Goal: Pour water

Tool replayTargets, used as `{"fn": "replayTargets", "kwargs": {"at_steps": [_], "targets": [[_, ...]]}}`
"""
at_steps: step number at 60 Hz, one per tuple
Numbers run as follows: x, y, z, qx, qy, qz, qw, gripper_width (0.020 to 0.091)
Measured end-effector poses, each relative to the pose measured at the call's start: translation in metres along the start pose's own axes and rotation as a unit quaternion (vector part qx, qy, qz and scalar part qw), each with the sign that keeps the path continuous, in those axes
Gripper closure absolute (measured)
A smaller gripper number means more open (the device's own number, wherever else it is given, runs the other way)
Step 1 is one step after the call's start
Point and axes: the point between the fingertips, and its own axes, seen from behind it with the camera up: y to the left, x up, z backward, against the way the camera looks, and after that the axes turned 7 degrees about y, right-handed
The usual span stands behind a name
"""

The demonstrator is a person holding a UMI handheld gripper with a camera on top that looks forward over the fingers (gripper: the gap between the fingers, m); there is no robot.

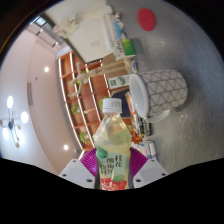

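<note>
A clear plastic bottle (112, 140) with a white cap, pale yellowish liquid and a green, white and red label stands upright between my gripper's (113, 165) fingers. Both purple pads (90, 161) press against its sides, so the gripper is shut on it. The view is tilted, and the bottle is lifted in front of the room. Just beyond it to the right stands a white mesh cup or basket (165, 88) on a grey surface (180, 45).
Wooden shelves (80, 85) with small items run behind the bottle to the left. A green and white box (120, 68) and other packets lie near the mesh container. A red dot (147, 17) marks the grey surface farther off. Ceiling lights (12, 110) show at the left.
</note>
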Motion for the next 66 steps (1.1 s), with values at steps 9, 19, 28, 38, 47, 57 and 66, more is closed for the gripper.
{"fn": "replayTargets", "kwargs": {"at_steps": [9,19,28,38,47,57,66], "targets": [[-0.025,0.026,-0.011,-0.042,0.037,0.273,0.96,0.0727],[-0.015,0.078,-0.013,-0.077,0.013,0.54,0.838,0.0723],[0.01,0.123,-0.012,-0.09,-0.026,0.697,0.711,0.0719],[0.077,0.158,0.008,-0.164,-0.092,0.779,0.598,0.0716],[0.154,0.145,0.023,-0.227,-0.114,0.788,0.56,0.0715],[0.232,0.107,0.048,-0.311,-0.125,0.769,0.545,0.0716],[0.294,0.055,0.06,-0.341,-0.121,0.745,0.561,0.0717]]}}
